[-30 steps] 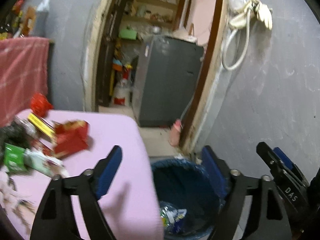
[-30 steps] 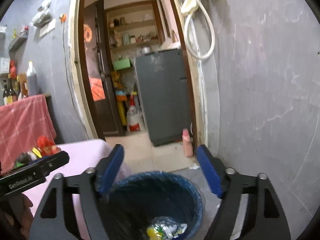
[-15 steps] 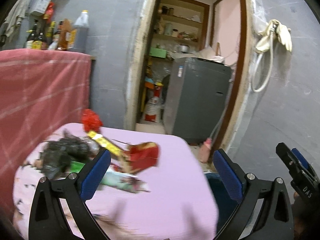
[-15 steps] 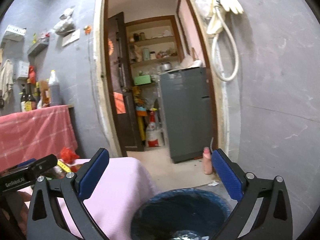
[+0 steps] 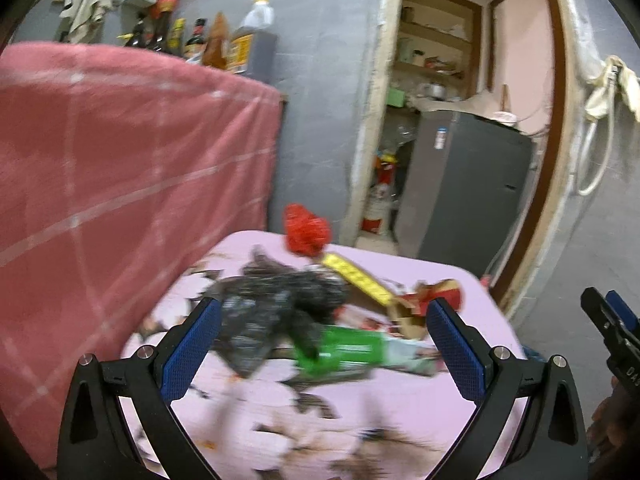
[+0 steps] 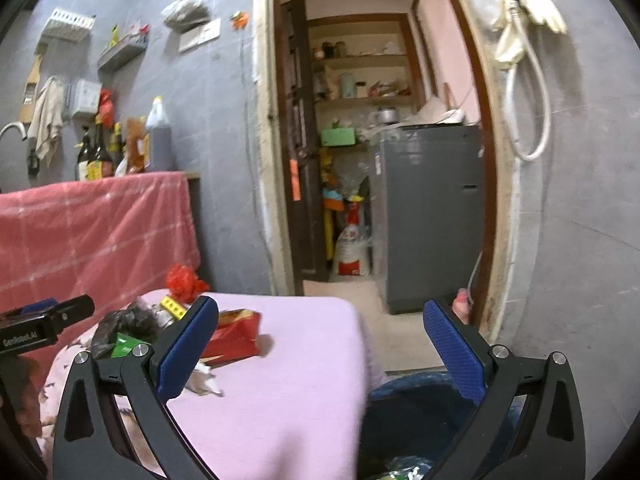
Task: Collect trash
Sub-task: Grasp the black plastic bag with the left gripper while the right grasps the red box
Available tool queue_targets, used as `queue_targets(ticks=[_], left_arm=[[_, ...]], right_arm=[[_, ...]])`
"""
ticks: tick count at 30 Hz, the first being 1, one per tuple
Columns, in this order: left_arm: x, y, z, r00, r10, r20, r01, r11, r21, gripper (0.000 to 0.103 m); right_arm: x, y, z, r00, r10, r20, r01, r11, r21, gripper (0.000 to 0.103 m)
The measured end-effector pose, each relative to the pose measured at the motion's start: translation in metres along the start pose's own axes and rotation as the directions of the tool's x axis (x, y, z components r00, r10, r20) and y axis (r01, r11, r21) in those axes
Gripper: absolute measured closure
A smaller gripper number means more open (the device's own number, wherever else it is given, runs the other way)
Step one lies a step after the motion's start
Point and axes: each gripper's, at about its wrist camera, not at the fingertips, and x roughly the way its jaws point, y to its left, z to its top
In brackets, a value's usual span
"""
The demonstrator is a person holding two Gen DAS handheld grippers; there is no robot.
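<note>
The left gripper (image 5: 320, 344) is held wide open, and nothing is gripped between its blue pads (image 5: 191, 350). It is pointed at a pile of trash that is spread on a table covered with a pink cloth (image 5: 420, 412). A crumpled black plastic bag (image 5: 276, 300) is seen in the middle of the pile, in line with the gap between the pads. A green packet (image 5: 344, 350) is laid just beside the bag, partly under it. A yellow strip (image 5: 356, 278) is stretched behind them, and a red wrapper (image 5: 440, 294) is found near the far right edge of the table. A red crumpled ball (image 5: 306, 232) is sat at the back edge of the table. The picture is a bit blurred, so small bits cannot be told apart.

The right gripper (image 6: 320, 350) is also held wide open, with nothing between its pads. It is held over the right edge of the table. A blue trash bin (image 6: 416, 404) is stood on the floor just beside the table, low in the right wrist view. Some shiny trash (image 6: 404, 470) is already seen inside it. The red wrapper (image 6: 232, 336) is seen on the table, just behind the left pad of that gripper.

A big pink checked cloth (image 5: 120, 184) is hung behind the table. Bottles (image 6: 120, 144) are lined up above it. A grey fridge (image 6: 432, 216) is stood past the open doorway.
</note>
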Motion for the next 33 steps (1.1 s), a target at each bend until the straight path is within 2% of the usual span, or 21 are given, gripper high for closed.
queue_targets(ticks=[9, 14, 17, 22, 25, 30, 33], left_arm=[[0.024, 0.060, 0.003, 0.996, 0.063, -0.069, -0.067, 0.997, -0.046, 0.003], [0.046, 0.078, 0.005, 0.992, 0.044, -0.117, -0.050, 0.997, -0.052, 0.003], [0.061, 0.085, 0.007, 0.988, 0.025, -0.154, -0.034, 0.998, -0.057, 0.003], [0.080, 0.086, 0.010, 0.980, -0.036, -0.194, 0.023, 0.997, -0.068, 0.003], [0.087, 0.081, 0.013, 0.975, -0.070, -0.209, 0.060, 0.997, -0.054, 0.003], [0.097, 0.072, 0.014, 0.964, -0.111, -0.242, 0.107, 0.994, -0.030, 0.004], [0.098, 0.066, 0.014, 0.960, -0.127, -0.250, 0.125, 0.992, -0.026, 0.004]], right_arm=[[0.057, 0.041, 0.000, 0.988, 0.079, -0.135, -0.085, 0.996, -0.041, 0.000], [0.093, 0.055, -0.003, 0.967, 0.123, -0.225, -0.137, 0.990, -0.047, 0.000], [0.114, 0.062, -0.004, 0.955, 0.107, -0.277, -0.131, 0.989, -0.071, 0.000], [0.148, 0.061, -0.009, 0.921, 0.095, -0.379, -0.129, 0.990, -0.065, 0.000], [0.165, 0.057, -0.014, 0.886, 0.106, -0.452, -0.135, 0.990, -0.032, 0.000], [0.178, 0.050, -0.017, 0.850, 0.138, -0.508, -0.148, 0.989, 0.020, 0.001], [0.183, 0.052, -0.019, 0.830, 0.155, -0.535, -0.168, 0.985, 0.025, 0.008]])
